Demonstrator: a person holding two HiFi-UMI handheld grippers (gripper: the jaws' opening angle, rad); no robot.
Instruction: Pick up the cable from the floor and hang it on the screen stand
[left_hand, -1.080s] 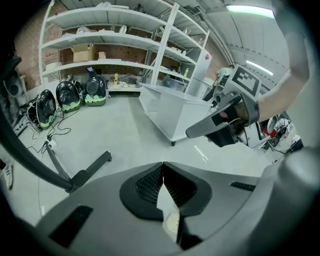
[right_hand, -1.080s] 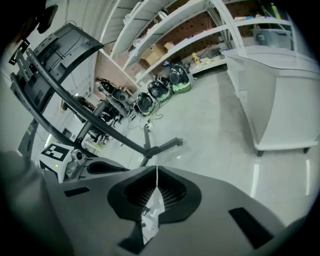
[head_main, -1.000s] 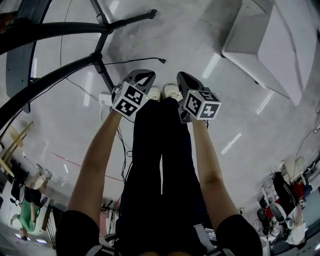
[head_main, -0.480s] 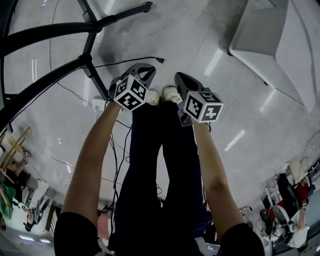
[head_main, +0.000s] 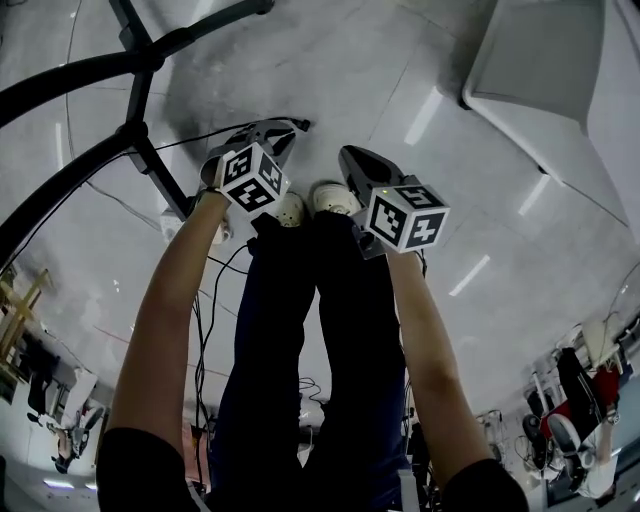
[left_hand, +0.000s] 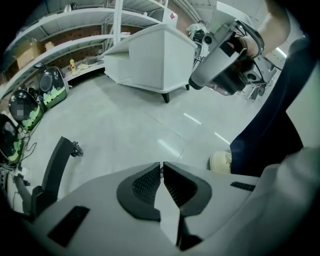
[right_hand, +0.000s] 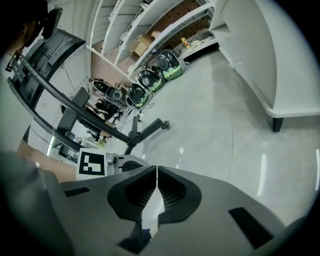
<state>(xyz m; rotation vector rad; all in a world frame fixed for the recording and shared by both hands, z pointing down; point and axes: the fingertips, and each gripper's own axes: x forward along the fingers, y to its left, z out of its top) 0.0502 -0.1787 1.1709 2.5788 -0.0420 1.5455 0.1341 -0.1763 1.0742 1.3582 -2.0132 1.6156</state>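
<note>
Far left, the black screen stand (head_main: 138, 152) sits higher and further left in the head view than a second ago, and the floor (head_main: 350, 70) reads closer, so we take it the person is bending down. The cable (head_main: 190, 140) lies on the floor, running from the stand leg out to its plug end (head_main: 301, 125) just ahead of the shoes (head_main: 290, 208). Not lifted, nowhere near hung. The left gripper (left_hand: 161, 167) has dropped and rolled, its marker cube (head_main: 250, 178) showing a different tilt, and in the head view its tip now overlaps the cable near the plug. Whether it touches we cannot say; the line is thin and the left gripper view shows only bare floor and a stand leg (left_hand: 52, 170) past the tip. Its jaws are pressed together with nothing between them. The right gripper (right_hand: 156, 170) has come down too, beside the other shoe, jaws likewise together and empty, further from the cable. At right the white unit (head_main: 540, 70) is not involved. We judge this as the reach-down step: the left jaws must spread before any grab, and lifting and hanging are all still to come.
</note>
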